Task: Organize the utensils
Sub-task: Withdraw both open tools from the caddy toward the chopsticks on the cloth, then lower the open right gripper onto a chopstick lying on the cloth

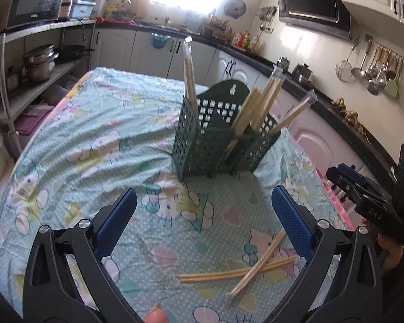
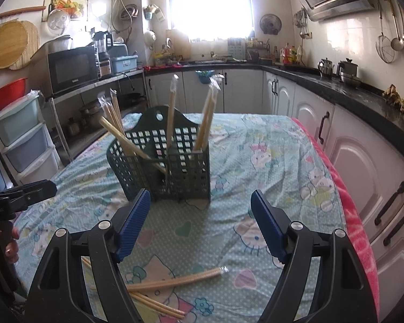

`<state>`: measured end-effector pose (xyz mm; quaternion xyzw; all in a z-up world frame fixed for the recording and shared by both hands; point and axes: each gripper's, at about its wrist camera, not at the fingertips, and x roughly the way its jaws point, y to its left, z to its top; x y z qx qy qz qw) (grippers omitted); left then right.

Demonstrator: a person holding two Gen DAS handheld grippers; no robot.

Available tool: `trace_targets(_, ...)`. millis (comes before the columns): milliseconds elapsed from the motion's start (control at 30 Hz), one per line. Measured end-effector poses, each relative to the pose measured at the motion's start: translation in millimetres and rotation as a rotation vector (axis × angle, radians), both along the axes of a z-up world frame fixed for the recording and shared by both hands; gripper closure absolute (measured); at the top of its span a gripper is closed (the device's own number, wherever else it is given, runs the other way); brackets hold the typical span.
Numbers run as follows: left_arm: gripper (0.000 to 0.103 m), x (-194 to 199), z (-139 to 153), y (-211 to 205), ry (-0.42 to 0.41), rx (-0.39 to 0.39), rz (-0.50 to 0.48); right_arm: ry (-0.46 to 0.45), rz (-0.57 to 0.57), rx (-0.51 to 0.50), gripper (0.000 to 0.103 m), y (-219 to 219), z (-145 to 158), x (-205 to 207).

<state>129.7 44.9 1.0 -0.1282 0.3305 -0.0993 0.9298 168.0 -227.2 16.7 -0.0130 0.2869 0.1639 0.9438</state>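
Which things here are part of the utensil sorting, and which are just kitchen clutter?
Job:
green holder
wrapped chopsticks standing in it
loose chopsticks on the cloth
left gripper, open
right gripper, open

Lying about:
microwave
hanging ladles
pots on shelf
kettles

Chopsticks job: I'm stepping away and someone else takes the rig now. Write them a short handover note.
Left gripper: open, empty, above the loose chopsticks.
Right gripper: open, empty, facing the holder.
Holder: green, upright mid-table on the cloth, several wrapped chopstick pairs already standing in its compartments.
Left to do: two wrapped pairs lie crossed on the cloth near both grippers. Likely pick each up and drop it in the holder.
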Motion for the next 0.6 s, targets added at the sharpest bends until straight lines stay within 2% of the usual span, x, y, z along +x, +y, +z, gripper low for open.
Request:
trace_targets(267, 0.011, -6.2, -26.2, -8.0, 0.098, -0.023, -0.04, 0.052, -0.012, -0.015, 0.028, -3.6, -18.8, -2.0)
trace_targets(600, 0.011, -18.4, -52.5, -14.4, 0.177, -0.025, -0.065, 0.124, -0.034, -0.032, 0.029, -7.6, -40.2, -1.2)
